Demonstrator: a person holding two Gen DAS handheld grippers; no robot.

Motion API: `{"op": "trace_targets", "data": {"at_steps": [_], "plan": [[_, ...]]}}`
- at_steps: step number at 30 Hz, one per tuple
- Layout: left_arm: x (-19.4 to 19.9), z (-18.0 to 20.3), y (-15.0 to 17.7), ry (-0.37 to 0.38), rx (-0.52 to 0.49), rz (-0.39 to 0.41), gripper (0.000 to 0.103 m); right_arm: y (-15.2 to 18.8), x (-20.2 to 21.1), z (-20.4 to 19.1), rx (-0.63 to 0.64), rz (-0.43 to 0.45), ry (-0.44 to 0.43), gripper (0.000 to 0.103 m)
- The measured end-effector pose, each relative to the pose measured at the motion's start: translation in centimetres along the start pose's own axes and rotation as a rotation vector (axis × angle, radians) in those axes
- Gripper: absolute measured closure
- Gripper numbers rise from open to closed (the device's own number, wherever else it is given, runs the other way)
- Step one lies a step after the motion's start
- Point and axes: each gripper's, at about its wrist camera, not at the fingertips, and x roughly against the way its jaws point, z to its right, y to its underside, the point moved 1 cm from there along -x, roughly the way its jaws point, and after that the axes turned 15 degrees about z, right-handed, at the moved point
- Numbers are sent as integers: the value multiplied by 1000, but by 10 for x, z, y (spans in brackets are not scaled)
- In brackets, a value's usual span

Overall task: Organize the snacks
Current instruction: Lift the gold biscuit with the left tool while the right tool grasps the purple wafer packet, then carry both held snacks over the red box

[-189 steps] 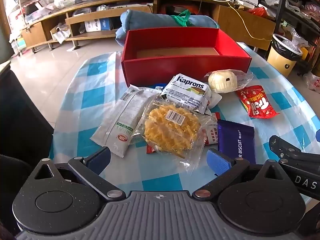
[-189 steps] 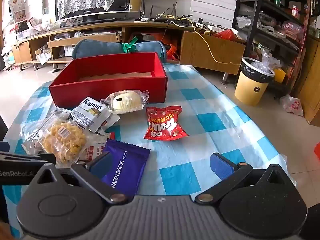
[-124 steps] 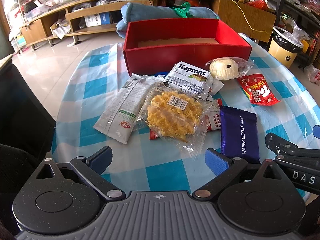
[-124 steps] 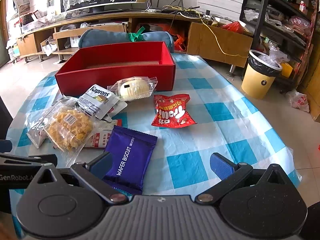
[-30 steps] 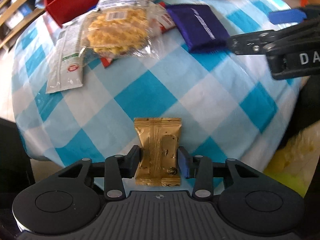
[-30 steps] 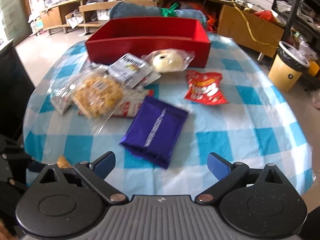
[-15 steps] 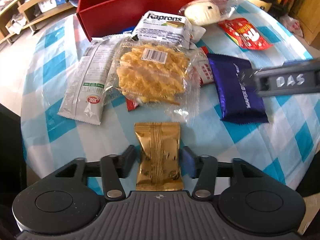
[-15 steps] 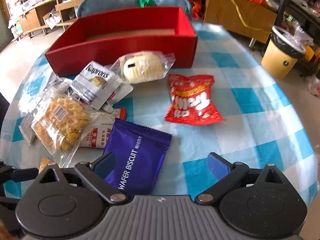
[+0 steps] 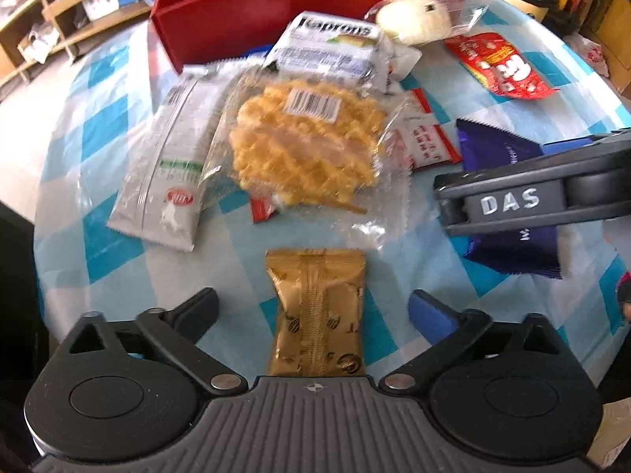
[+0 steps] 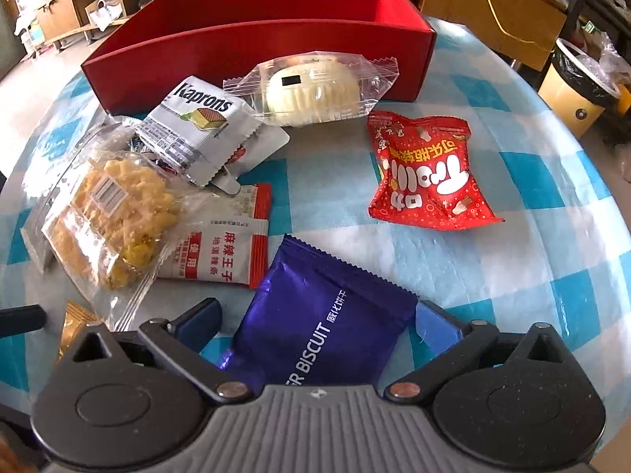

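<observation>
Left wrist view: a small gold packet [image 9: 315, 311] with a seam down its middle and dark coffee-bean marks lies flat on the blue-and-white checked surface [image 9: 130, 248], lengthwise between the two fingers of the left tongs [image 9: 313, 311]. The jaws have just been opening and now stand wide apart, with a clear gap on each side of the packet, so neither pad presses it. Beyond it lies a clear bag of yellow waffle [image 9: 303, 138], overlapping a long white sachet [image 9: 169, 165] on its left and a white Kaprons wafer pack [image 9: 327, 51] behind. The red box [image 9: 236, 12] stands at the far edge, its long side facing the pile.

In the right wrist view the right tongs [image 10: 315, 323] point steeply down over a purple wafer biscuit pack [image 10: 323, 315]. That pack lies flat on the surface, its near end between the fingers; the jaws have just been opening a little further and are spread wide. The right finger looks to be at the pack's edge, but contact cannot be told. A red snack bag [image 10: 426, 173] lies apart to the right, a wrapped white bun [image 10: 311, 90] leans against the red box wall, and a white-and-red sachet [image 10: 224, 244] lies partly under the waffle bag. The gold packet's corner shows at lower left.
</observation>
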Motion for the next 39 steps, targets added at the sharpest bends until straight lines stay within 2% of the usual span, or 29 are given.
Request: {"op": "trace_targets", "data": {"at_steps": [6,8,9,11,19,24,30,39], "plan": [[2,-1,2,6,-7,3,0,-2,6,0,26,1,-30,6],[3,-2,2,5,-3,1,1,0,15,1,45,26,-36,22],[4,-2,3,4,-2,3,4,1,17,1,49,29,-40,24],[8,0,3,9,-4,12,11,4,22,1,60,31,-48,32],[21,13,5,31,-22,38,50,12,44,2,71,55,-71,39],[22,3,4,24,33,34,56,14,53,10,33,78,-73,39],[30,-15,-6,15,139,53,56,8,68,16,2,126,-95,39],[52,-9,-33,26,155,123,56,-22,90,19,-21,218,-119,39]]}}
